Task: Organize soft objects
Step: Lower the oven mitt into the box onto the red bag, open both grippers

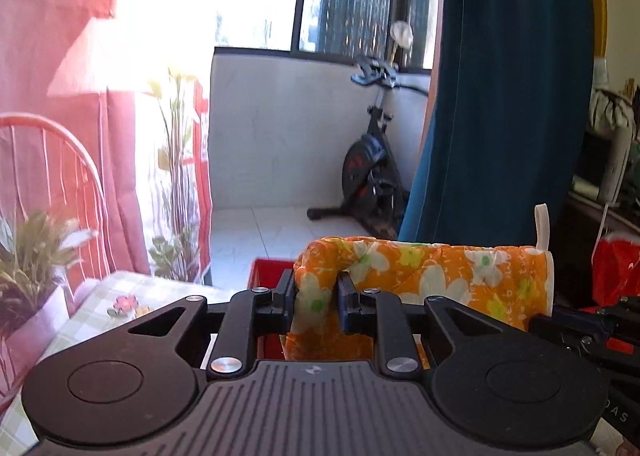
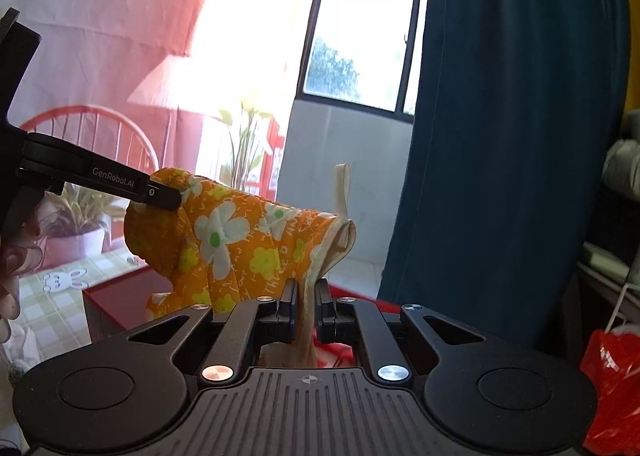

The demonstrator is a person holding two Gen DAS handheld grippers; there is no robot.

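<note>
An orange oven mitt [image 1: 432, 276] with white and yellow flowers hangs in the air, stretched between both grippers. My left gripper [image 1: 314, 304] is shut on the mitt's rounded finger end. Its white hanging loop [image 1: 542, 228] sticks up at the cuff end on the right. In the right wrist view the oven mitt [image 2: 240, 240] stretches leftward, and my right gripper [image 2: 306, 306] is shut on its cream cuff edge. The left gripper's finger [image 2: 160, 192] reaches in from the left and clamps the far end. A red bin [image 1: 268, 272] sits just below the mitt.
The table [image 2: 52, 304] with a green checked cloth holds a potted plant [image 1: 28, 276] at the left. A red chair [image 1: 52, 160] stands behind it. A teal curtain [image 1: 508, 96] hangs on the right, an exercise bike [image 1: 372, 172] beyond. A red plastic bag [image 2: 612, 376] lies low right.
</note>
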